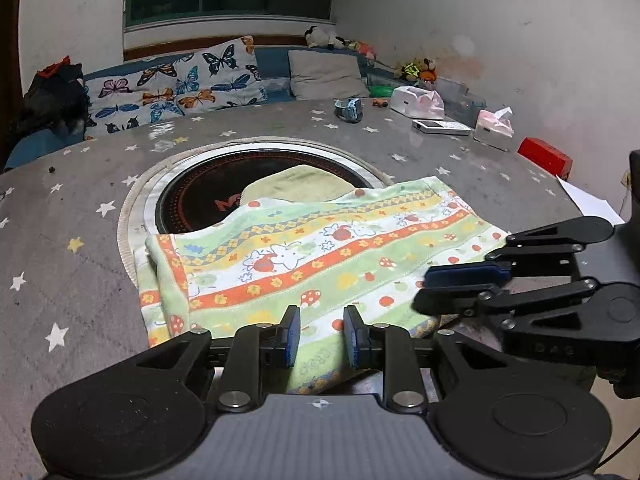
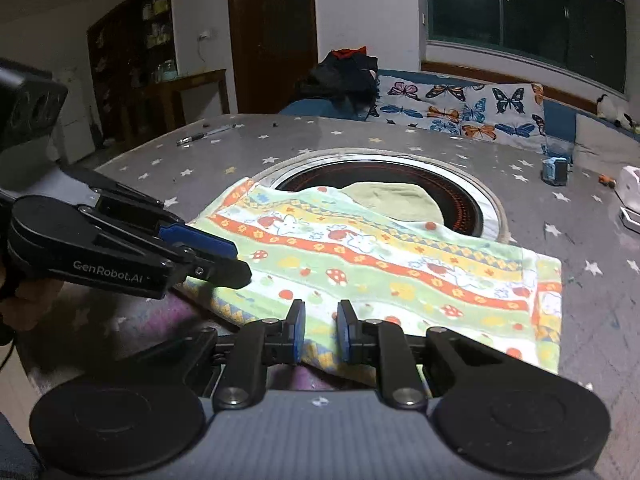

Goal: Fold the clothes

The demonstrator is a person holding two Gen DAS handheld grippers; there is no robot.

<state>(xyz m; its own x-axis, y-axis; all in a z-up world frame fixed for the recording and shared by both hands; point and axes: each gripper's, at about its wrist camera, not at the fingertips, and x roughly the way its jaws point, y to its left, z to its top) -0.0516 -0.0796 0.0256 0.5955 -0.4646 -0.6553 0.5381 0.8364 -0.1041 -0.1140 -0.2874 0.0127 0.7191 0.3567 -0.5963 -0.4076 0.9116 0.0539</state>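
Towel part folded on the table

The towel (image 1: 320,256) is doubled over; its near edge is pinched by left gripper (image 1: 322,336) and right gripper (image 2: 322,330). Further folds seem left.

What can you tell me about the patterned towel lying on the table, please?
The patterned towel is soft terry-like cloth with stripes of pale green, yellow, white and orange, printed with rabbits, mushrooms, flowers and apples. It lies folded over, slightly rumpled, on the grey star-print table cover, its far edge overlapping the round black hotplate and a plain yellow-green cloth. Its near edge hangs towards the table's front, between the pads of the left gripper and the right gripper.
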